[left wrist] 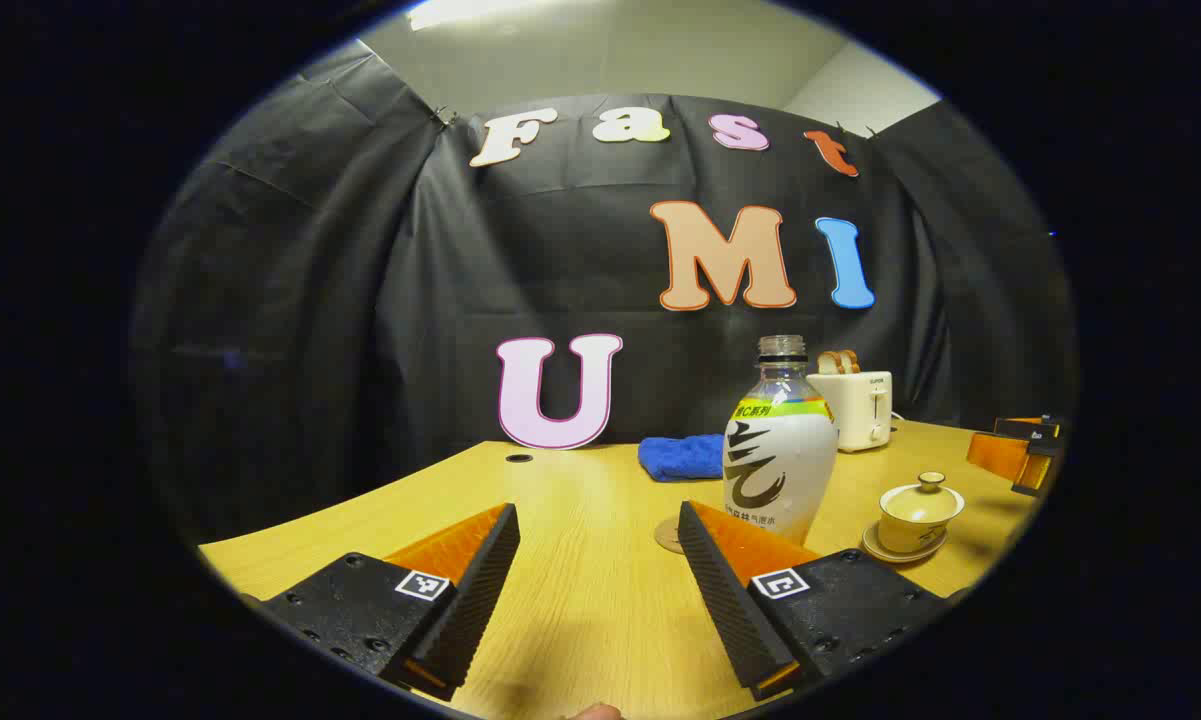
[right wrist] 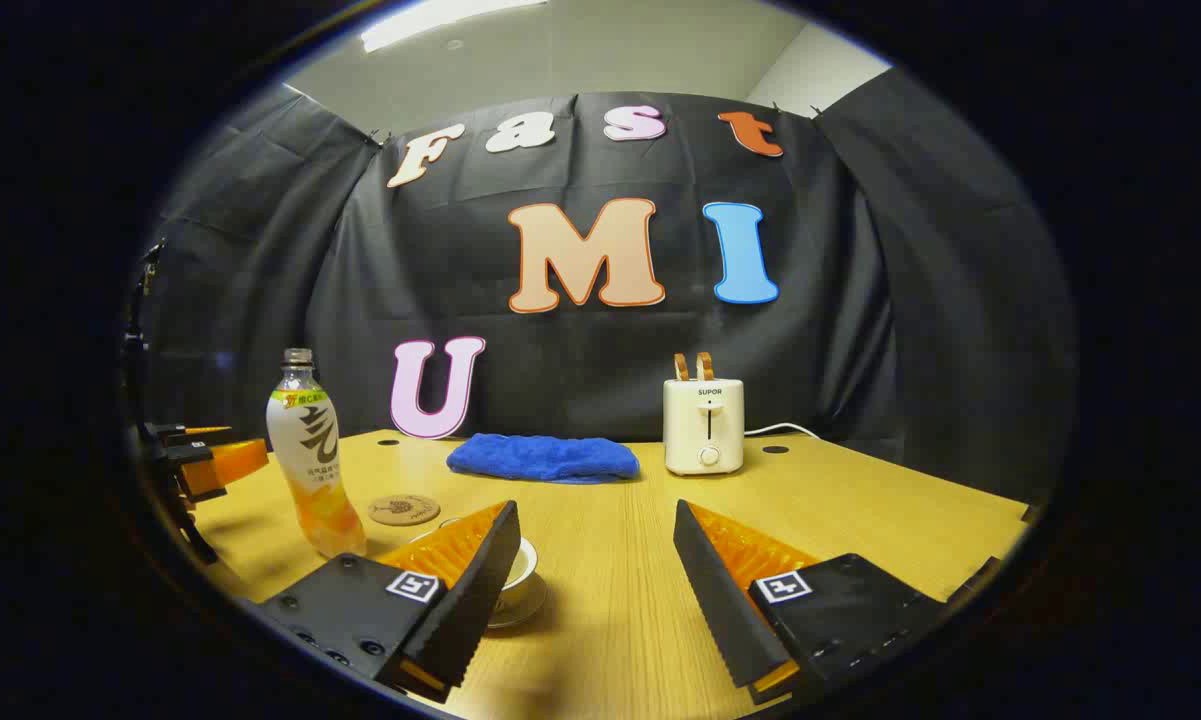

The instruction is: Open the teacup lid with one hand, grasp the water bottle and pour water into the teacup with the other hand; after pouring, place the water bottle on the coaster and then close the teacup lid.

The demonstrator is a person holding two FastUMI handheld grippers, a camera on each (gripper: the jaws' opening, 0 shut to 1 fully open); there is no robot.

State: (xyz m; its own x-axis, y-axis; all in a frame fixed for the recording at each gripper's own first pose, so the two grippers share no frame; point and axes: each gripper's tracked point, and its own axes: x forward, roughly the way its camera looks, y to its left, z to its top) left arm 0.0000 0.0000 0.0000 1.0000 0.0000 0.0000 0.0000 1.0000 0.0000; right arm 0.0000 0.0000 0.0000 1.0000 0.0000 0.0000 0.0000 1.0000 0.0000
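**Two grippers wait by the bottle and cup**

In the left gripper view, the left gripper (left wrist: pixel 598 520) is spread wide at the bottom, holding nothing. One water bottle (left wrist: pixel 778 445) stands right of middle, hiding most of one coaster (left wrist: pixel 668 535). One blue cloth (left wrist: pixel 682 456) lies behind. One toaster (left wrist: pixel 858 407) is farther right. One teacup (left wrist: pixel 918 515), lid (left wrist: pixel 924 494) on, sits lower right.

In the right gripper view, the right gripper (right wrist: pixel 596 520) is also spread, and its left finger (right wrist: pixel 480 575) hides the teacup.
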